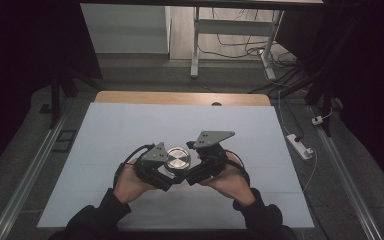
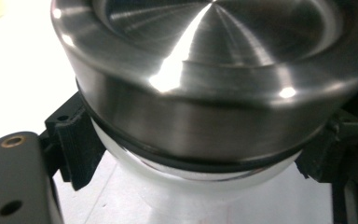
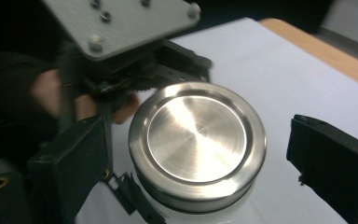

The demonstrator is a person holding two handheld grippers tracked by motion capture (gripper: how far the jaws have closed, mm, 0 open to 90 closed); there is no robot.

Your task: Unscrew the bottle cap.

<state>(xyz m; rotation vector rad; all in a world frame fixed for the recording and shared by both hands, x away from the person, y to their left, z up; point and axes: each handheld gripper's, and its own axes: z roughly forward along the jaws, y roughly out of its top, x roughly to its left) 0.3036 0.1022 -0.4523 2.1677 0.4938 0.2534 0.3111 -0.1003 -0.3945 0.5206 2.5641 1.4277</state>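
**Jar braced for its lid**

The jar (image 1: 177,161) stands mid-table on the white sheet (image 1: 130,130). The left gripper (image 2: 191,154) clamps its body — an anchor — while the right gripper (image 3: 205,154) straddles the steel lid (image 3: 197,140), jaws apart, likely to twist.

A silver, brushed-metal lid (image 1: 177,158) is seen on a white jar (image 2: 186,186), ringed by a black seal (image 2: 121,138). The table (image 1: 130,125) is covered in pale blue, edged with tan wood.
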